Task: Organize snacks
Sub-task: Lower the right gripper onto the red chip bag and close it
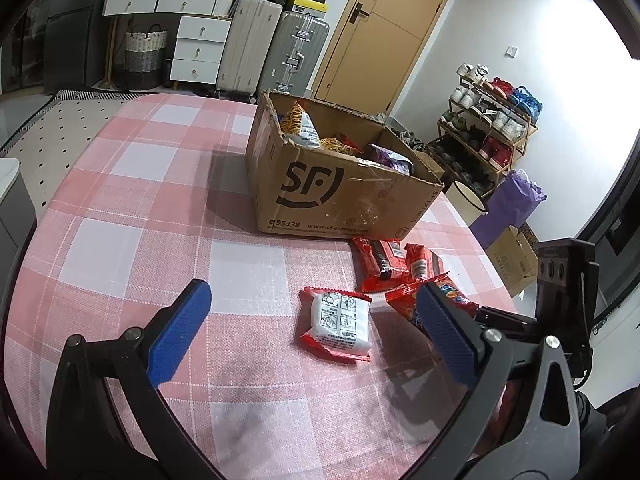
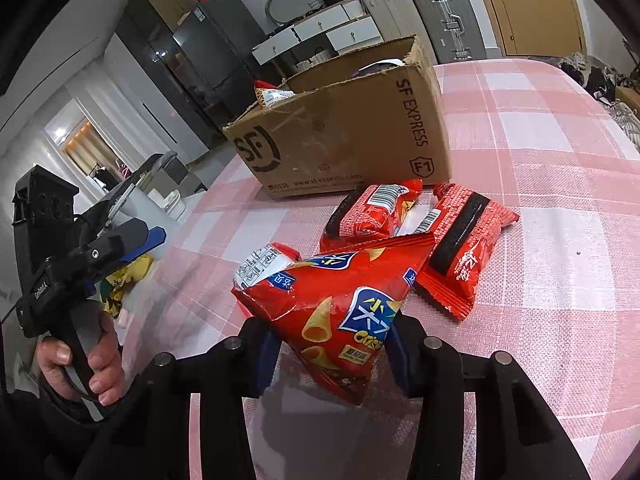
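The glossy red crinkled bag of corn-cone crisps [image 2: 336, 312] is pinched at its near end between the blue pads of the right gripper [image 2: 332, 356], whose jaws are clenched on it; its far end looks slightly raised above the pink-and-white checked tablecloth [image 2: 560, 160], probably so it can be carried to the open brown cardboard shipping box [image 2: 344, 132] behind, where other packets already sit. Just beyond the bag lie two red foil packets with black stripes [image 2: 460, 248], overlapping each other close to the box's front wall, and beside them one red-edged packet with a white printed back [image 1: 340, 320], lying flat. That makes four snacks outside the box, one of them gripped. The left gripper [image 1: 316, 308] hangs above the cloth with its jaws wide apart and nothing between them, seemingly waiting its turn nearest the white-backed packet. How many packets the box holds cannot be counted.
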Available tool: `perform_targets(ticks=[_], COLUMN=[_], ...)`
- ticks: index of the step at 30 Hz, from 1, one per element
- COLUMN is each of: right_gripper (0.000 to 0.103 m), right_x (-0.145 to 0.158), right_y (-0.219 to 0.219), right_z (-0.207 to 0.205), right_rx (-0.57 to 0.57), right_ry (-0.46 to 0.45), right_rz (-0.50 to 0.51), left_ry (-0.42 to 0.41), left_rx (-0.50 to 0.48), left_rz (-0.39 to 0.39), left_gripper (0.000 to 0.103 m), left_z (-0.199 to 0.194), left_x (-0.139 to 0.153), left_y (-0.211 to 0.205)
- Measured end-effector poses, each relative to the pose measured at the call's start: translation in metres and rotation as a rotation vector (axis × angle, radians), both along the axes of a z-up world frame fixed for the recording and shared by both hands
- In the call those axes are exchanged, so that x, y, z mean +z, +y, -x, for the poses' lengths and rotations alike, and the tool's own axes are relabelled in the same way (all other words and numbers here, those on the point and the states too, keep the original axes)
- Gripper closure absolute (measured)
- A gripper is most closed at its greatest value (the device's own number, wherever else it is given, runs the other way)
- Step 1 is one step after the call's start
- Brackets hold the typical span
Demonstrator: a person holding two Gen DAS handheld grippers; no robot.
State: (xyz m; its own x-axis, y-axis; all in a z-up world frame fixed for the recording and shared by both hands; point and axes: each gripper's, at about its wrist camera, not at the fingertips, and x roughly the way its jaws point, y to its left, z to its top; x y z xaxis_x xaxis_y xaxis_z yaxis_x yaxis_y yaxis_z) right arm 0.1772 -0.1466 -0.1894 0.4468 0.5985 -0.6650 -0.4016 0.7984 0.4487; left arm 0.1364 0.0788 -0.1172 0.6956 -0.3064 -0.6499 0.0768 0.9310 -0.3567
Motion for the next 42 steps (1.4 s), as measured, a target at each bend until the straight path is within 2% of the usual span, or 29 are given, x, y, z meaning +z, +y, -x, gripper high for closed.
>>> perform_targets(ticks=[5,16,28,36,40,42], right_gripper=[0.057,0.057,0.057,0.057,0.057,0.057], right_x=[0.002,0.010,0.014,0.011,0.010,0.010], right_y=[-0.004,-0.018,-0.037,-0.044,-0.045,-0.045], right_z=[0.003,0.008,0.012,0.011,0.012,0.012], right_rx=[0.002,-0.014,-0.044,-0.051,-0.054,-0.055], right_ry=[-0.006,-0.029,-0.047,-0.042,-0.040,-0.039], right_rz=[-0.010,-0.027,-0.038,-0.058,-0.063,-0.065], left_ry=[0.018,0.118,0.252,0.269,0.264,0.261], left_rx=[-0.004,-0.056,-0.062,-0.073,-0.067,-0.067], left_rz=[-0.008,-0.056,-0.154,-0.198,-0.225,-0.236], left_gripper=[0.001,0.001,0.001,0.002,0.009,0.019], left_z=[0.000,-0.017,-0.047,-0.057,-0.059,-0.061], left_x=[-0.003,-0.027,-0.067,-0.078,-0.078,-0.078], left_y=[-0.003,-0.026,-0.056,-0.069,-0.073,-0.076])
